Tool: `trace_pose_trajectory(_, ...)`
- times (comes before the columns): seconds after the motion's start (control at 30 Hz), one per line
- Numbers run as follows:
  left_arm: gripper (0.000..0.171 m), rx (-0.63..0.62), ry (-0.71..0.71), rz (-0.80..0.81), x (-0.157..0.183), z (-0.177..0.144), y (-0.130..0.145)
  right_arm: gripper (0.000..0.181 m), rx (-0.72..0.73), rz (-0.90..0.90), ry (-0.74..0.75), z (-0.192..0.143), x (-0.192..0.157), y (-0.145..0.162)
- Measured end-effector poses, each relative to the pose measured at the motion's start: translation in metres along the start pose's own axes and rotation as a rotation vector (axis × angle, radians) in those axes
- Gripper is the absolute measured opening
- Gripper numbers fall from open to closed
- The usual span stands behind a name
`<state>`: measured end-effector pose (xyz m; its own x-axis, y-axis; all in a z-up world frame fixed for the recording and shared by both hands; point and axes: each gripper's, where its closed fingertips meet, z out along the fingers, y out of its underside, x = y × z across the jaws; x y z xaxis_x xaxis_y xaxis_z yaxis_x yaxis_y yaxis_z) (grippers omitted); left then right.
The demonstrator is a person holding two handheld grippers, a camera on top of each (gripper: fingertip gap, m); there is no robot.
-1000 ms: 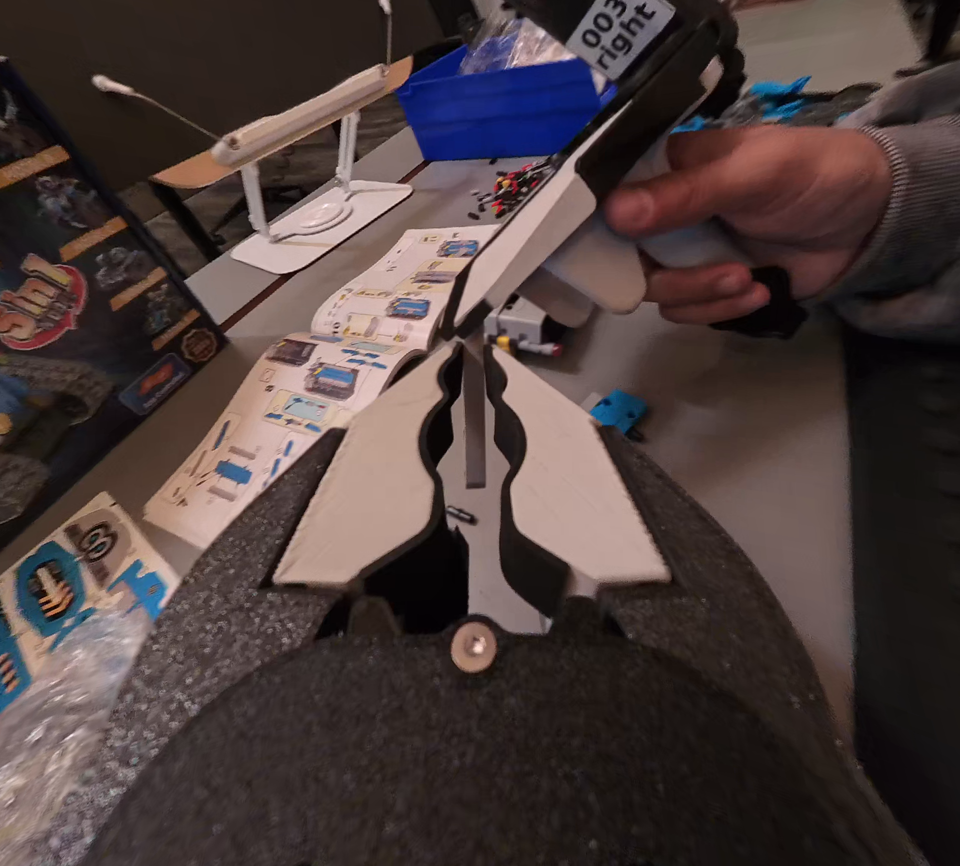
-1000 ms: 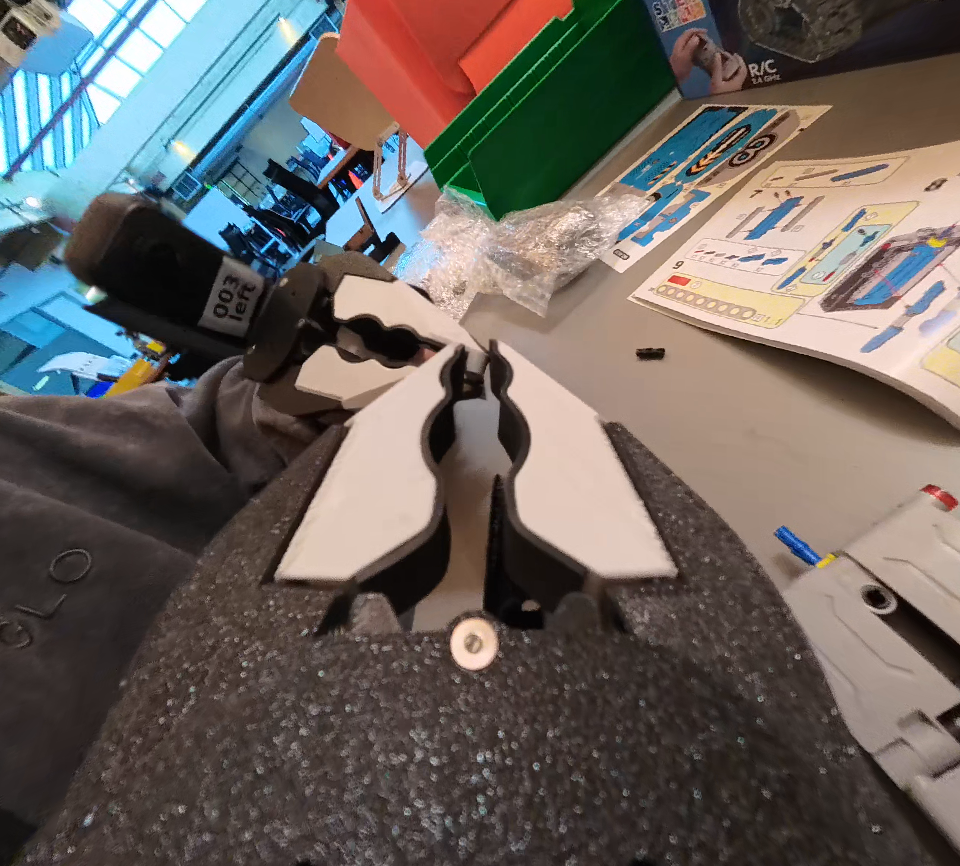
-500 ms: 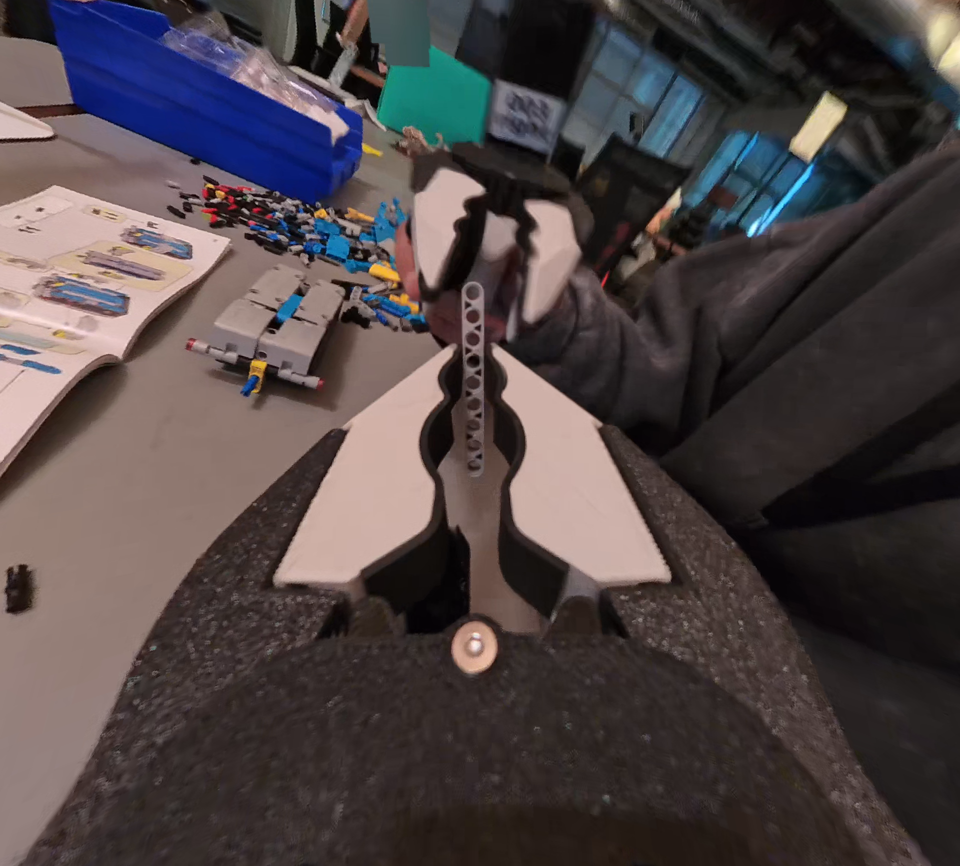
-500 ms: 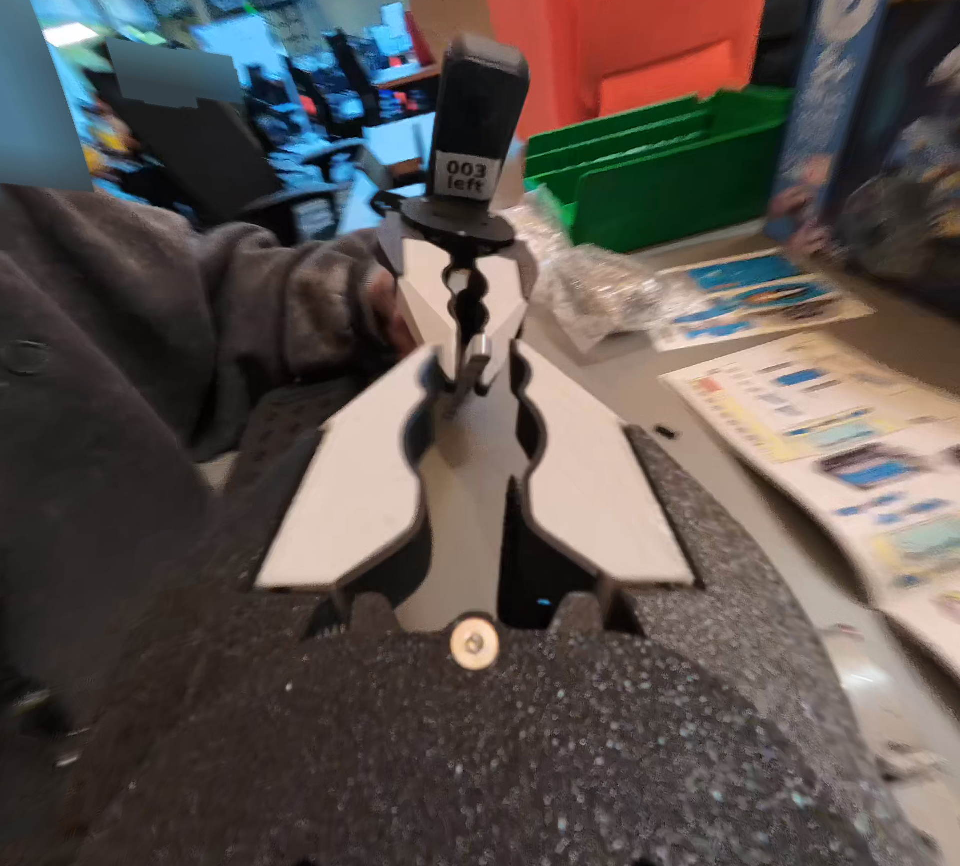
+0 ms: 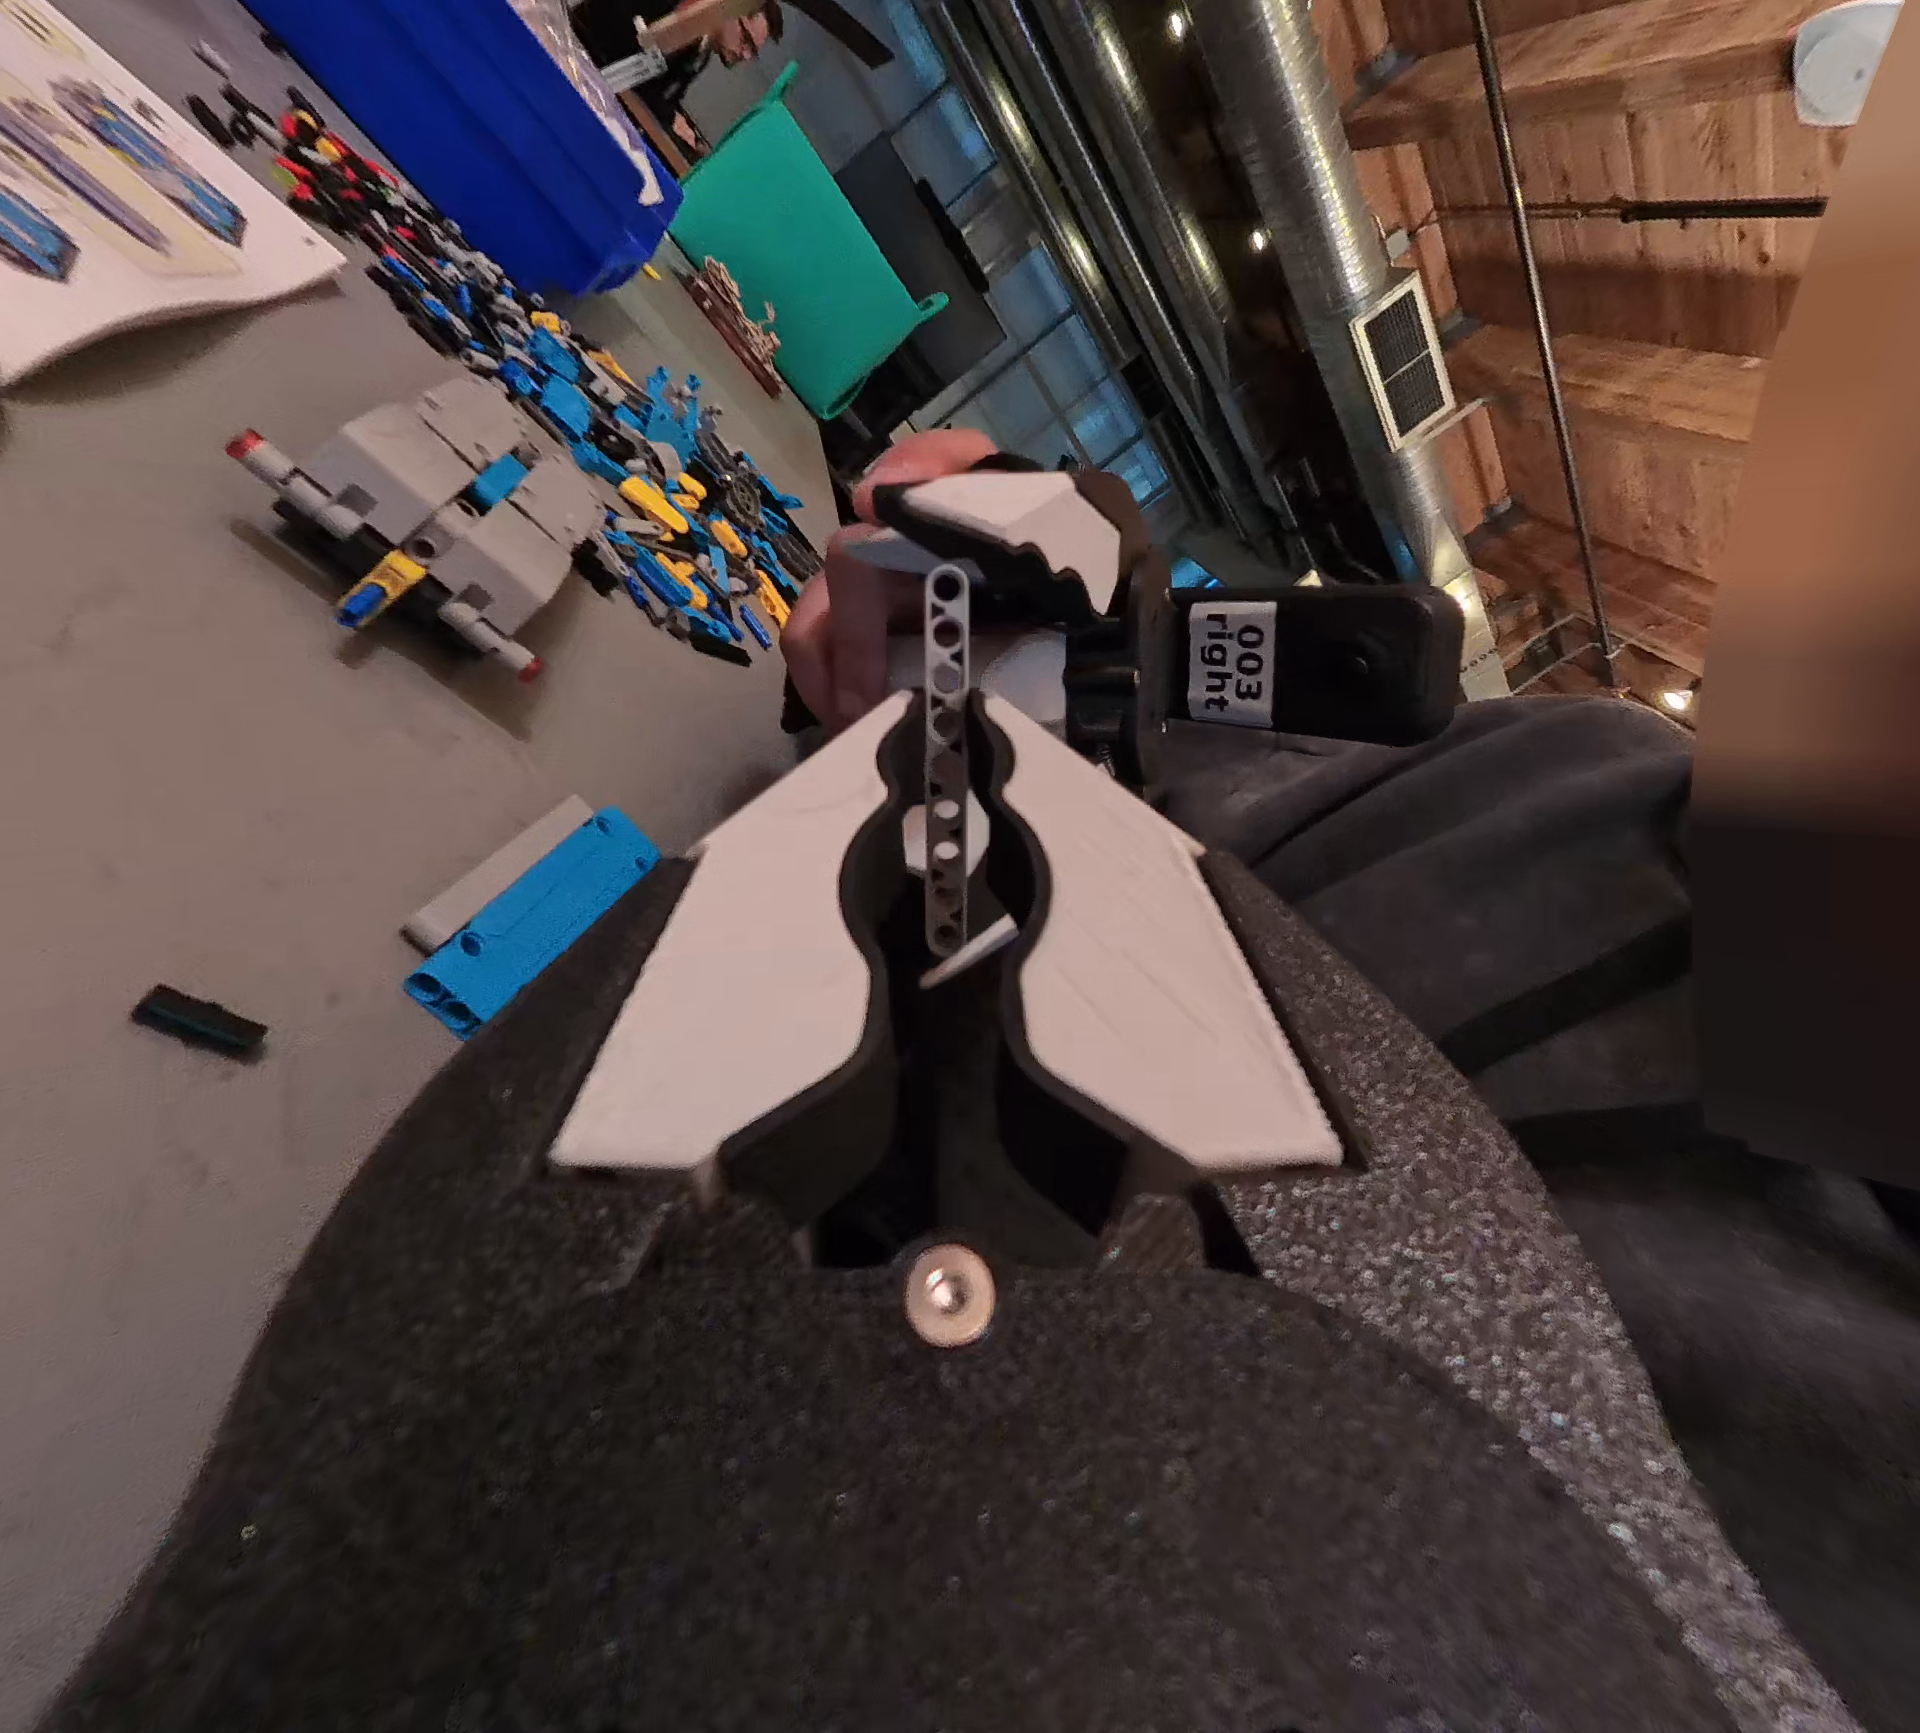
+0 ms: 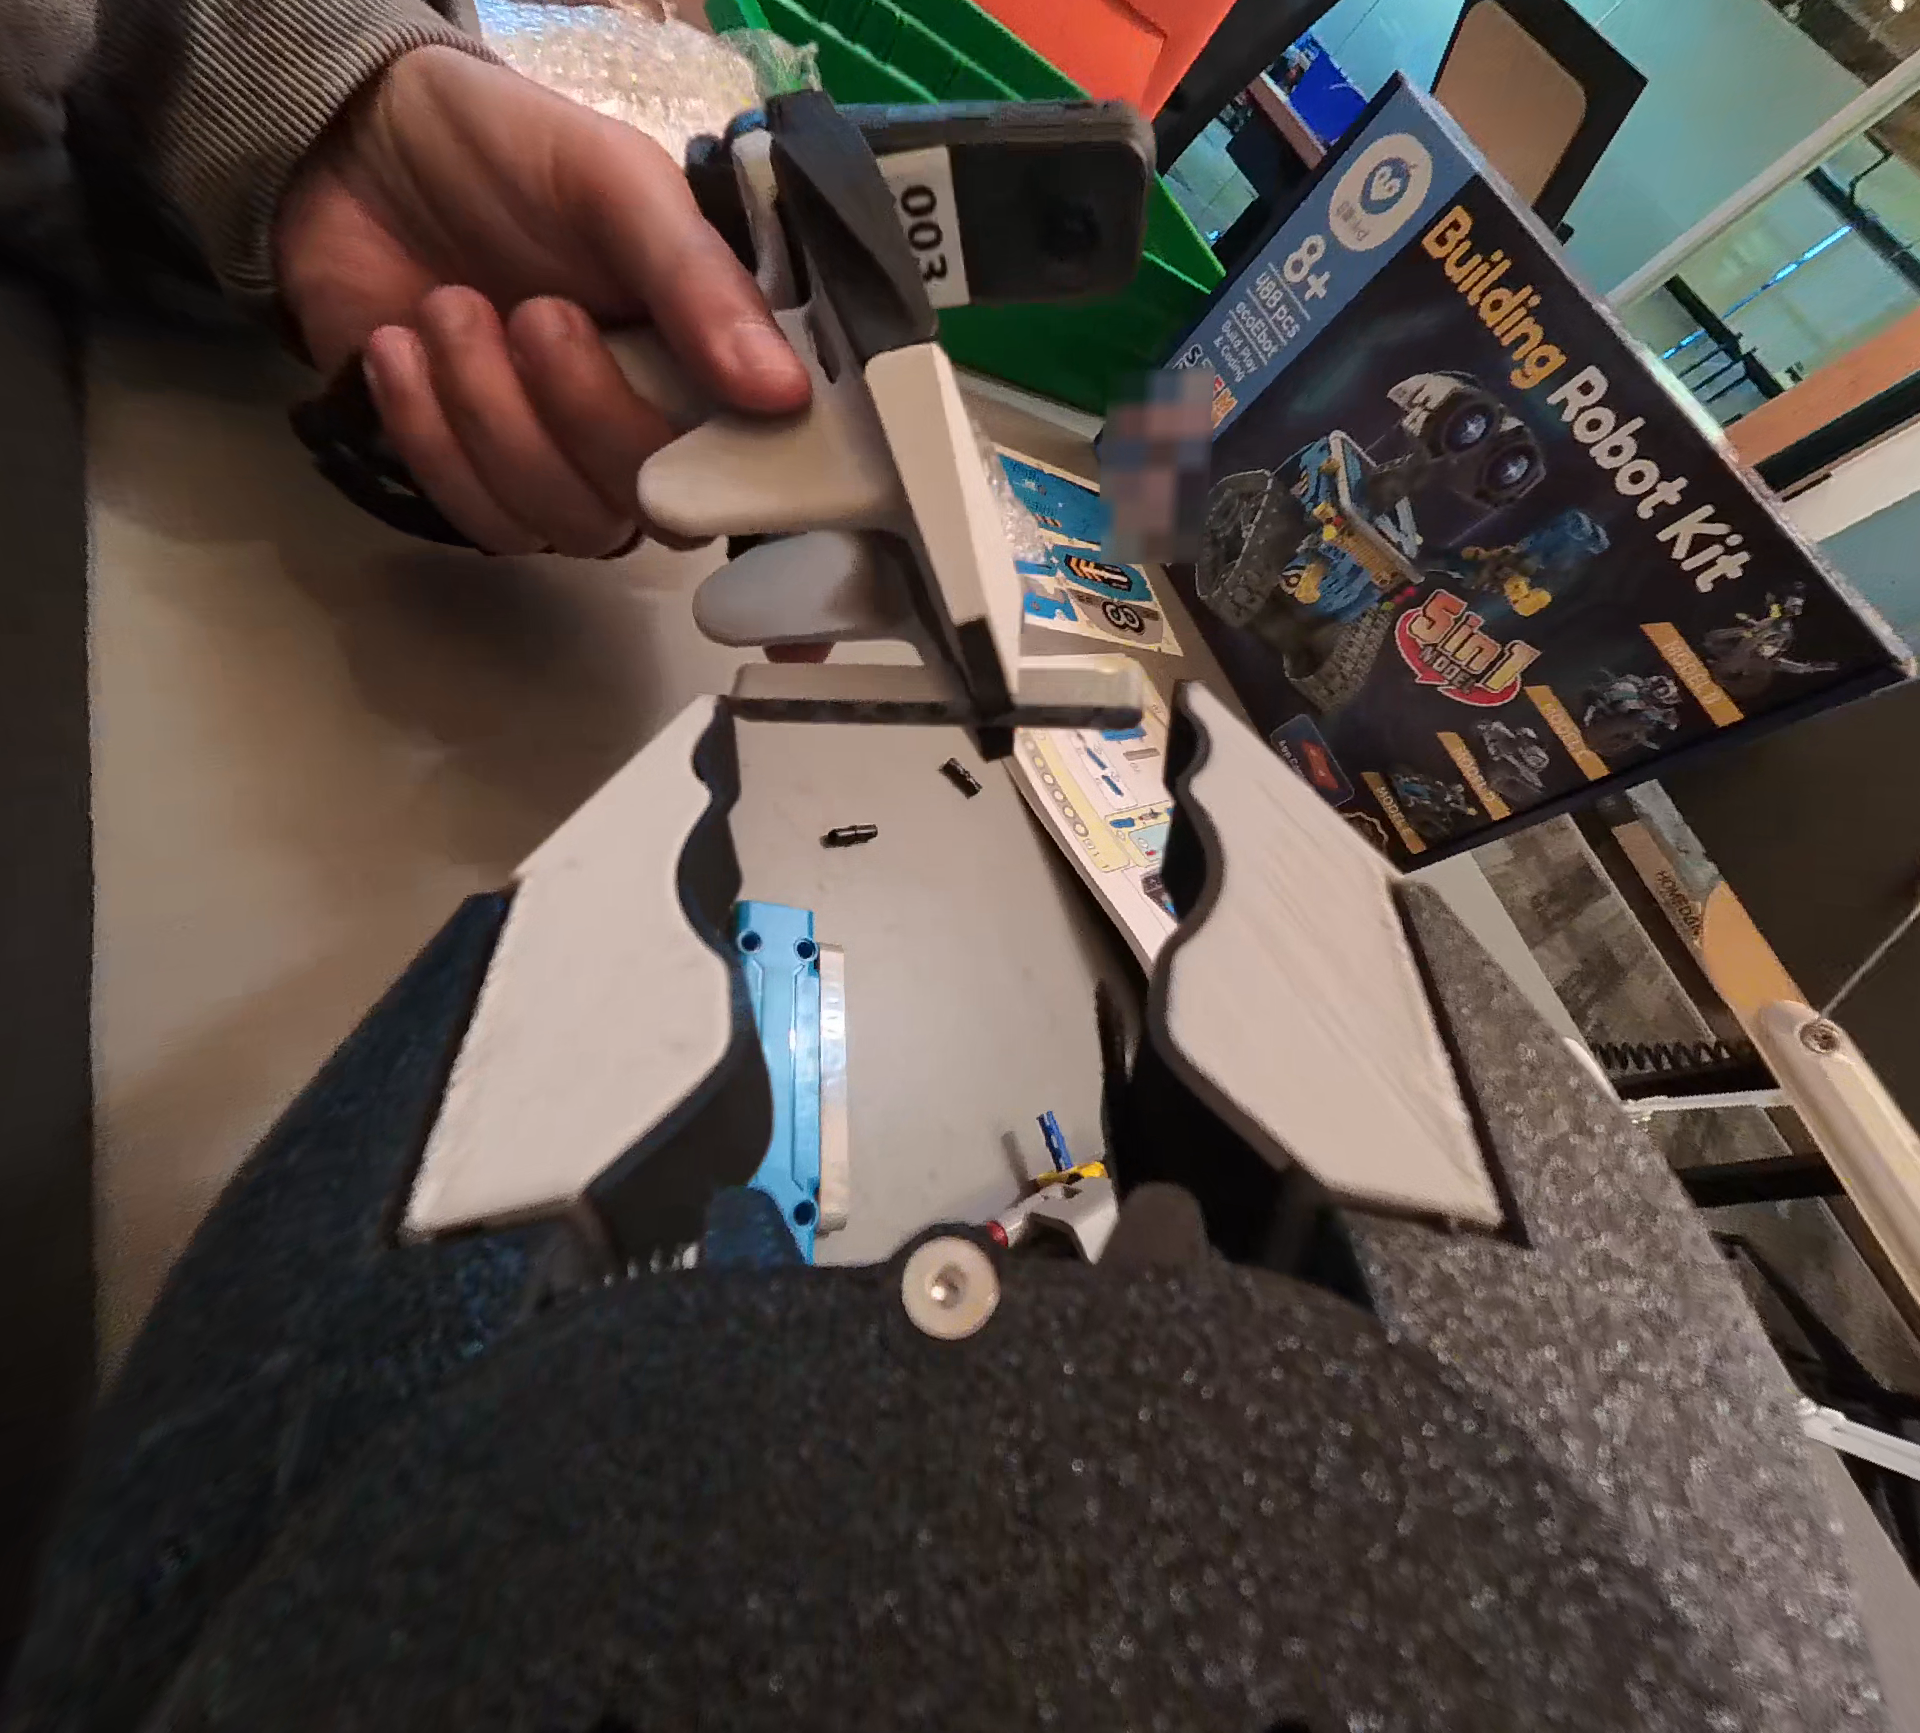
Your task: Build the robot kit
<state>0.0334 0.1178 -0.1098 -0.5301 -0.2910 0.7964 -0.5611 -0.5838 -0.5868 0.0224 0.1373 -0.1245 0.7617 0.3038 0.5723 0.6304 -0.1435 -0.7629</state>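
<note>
My left gripper is shut on a long grey beam with holes, which sticks out past its tips. In the right wrist view the left gripper comes in from above and holds that beam level. My right gripper is wide open, with one fingertip near each end of the beam and not touching it. In the left wrist view the right gripper shows side on just behind the beam, held by a hand. Both are above the grey table.
On the table lie a grey model, a pile of small parts, a blue beam, a black pin, a booklet and a blue bin. A kit box, green bins and bubble wrap stand behind. The grippers are tip to tip, or close to it. The black pin is about 11 centimeters from my right fingertips.
My right gripper has opened wide around the beam. Both grippers have rolled sideways and lifted from the table. My left gripper has kept hold of the beam.
</note>
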Motion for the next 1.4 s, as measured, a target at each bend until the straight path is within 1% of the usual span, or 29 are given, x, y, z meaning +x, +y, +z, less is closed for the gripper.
trace_pose_trajectory(0.1,0.006,-0.018,0.004,-0.006,-0.002,0.001,0.004,0.077,-0.008,-0.008,-0.029,0.000,-0.005,0.002)
trace_pose_trajectory(0.23,0.006,-0.041,-0.007,0.031,-0.002,0.002,0.007,0.076,-0.018,-0.007,-0.066,-0.002,-0.010,0.003)
trace_pose_trajectory(0.33,0.006,-0.031,-0.010,0.041,-0.002,-0.001,0.003,0.076,-0.018,-0.010,-0.107,-0.004,-0.015,0.004)
trace_pose_trajectory(0.67,0.006,-0.082,-0.017,0.079,-0.002,-0.002,0.010,0.076,-0.023,-0.042,-0.158,-0.005,-0.025,0.006)
trace_pose_trajectory(0.77,0.005,-0.098,-0.038,0.098,-0.004,-0.003,0.011,0.077,-0.018,0.000,-0.179,-0.004,-0.027,0.007)
trace_pose_trajectory(0.8,0.005,-0.102,-0.061,0.122,-0.007,-0.005,0.010,0.073,-0.015,0.041,-0.179,-0.004,-0.026,0.007)
trace_pose_trajectory(0.83,0.005,-0.105,-0.097,0.151,-0.011,-0.007,0.008,0.078,-0.021,0.085,-0.181,-0.005,-0.023,0.009)
trace_pose_trajectory(0.87,0.005,-0.099,-0.139,0.185,-0.016,-0.012,0.004,0.079,-0.041,0.133,-0.189,-0.006,-0.018,0.015)
trace_pose_trajectory(0.9,0.006,-0.101,-0.179,0.227,-0.020,-0.018,0.000,0.070,-0.078,0.198,-0.229,-0.007,-0.017,0.025)
trace_pose_trajectory(0.93,0.006,-0.112,-0.219,0.273,-0.024,-0.023,-0.003,0.062,-0.136,0.283,-0.299,-0.006,-0.021,0.039)
trace_pose_trajectory(0.97,0.006,-0.117,-0.259,0.311,-0.027,-0.028,-0.006,0.060,-0.231,0.379,-0.351,-0.003,-0.024,0.059)
trace_pose_trajectory(1.0,0.006,-0.123,-0.292,0.335,-0.031,-0.031,-0.008,0.065,-0.338,0.457,-0.394,0.000,-0.027,0.080)
trace_pose_trajectory(1.03,0.006,-0.130,-0.318,0.346,-0.034,-0.033,-0.009,0.062,-0.422,0.532,-0.449,0.001,-0.033,0.095)
trace_pose_trajectory(1.07,0.006,-0.135,-0.334,0.345,-0.037,-0.034,-0.008,0.055,-0.452,0.602,-0.518,0.000,-0.039,0.098)
trace_pose_trajectory(1.1,0.006,-0.154,-0.342,0.333,-0.040,-0.034,-0.005,0.053,-0.433,0.661,-0.563,0.000,-0.042,0.094)
trace_pose_trajectory(1.13,0.006,-0.195,-0.357,0.318,-0.044,-0.033,0.002,0.046,-0.409,0.691,-0.589,0.000,-0.043,0.090)
trace_pose_trajectory(1.17,0.006,-0.236,-0.389,0.316,-0.050,-0.032,0.009,0.042,-0.420,0.679,-0.588,-0.001,-0.043,0.092)
trace_pose_trajectory(1.23,0.006,-0.322,-0.440,0.323,-0.060,-0.031,0.024,0.035,-0.482,0.590,-0.526,-0.001,-0.043,0.105)
trace_pose_trajectory(1.3,0.006,-0.369,-0.462,0.344,-0.062,-0.029,0.033,0.032,-0.503,0.536,-0.483,-0.003,-0.046,0.107)
trace_pose_trajectory(1.33,0.006,-0.395,-0.472,0.350,-0.064,-0.029,0.037,0.037,-0.508,0.520,-0.458,-0.003,-0.048,0.106)
trace_pose_trajectory(1.4,0.006,-0.454,-0.503,0.362,-0.069,-0.031,0.046,0.038,-0.505,0.548,-0.456,-0.007,-0.059,0.099)
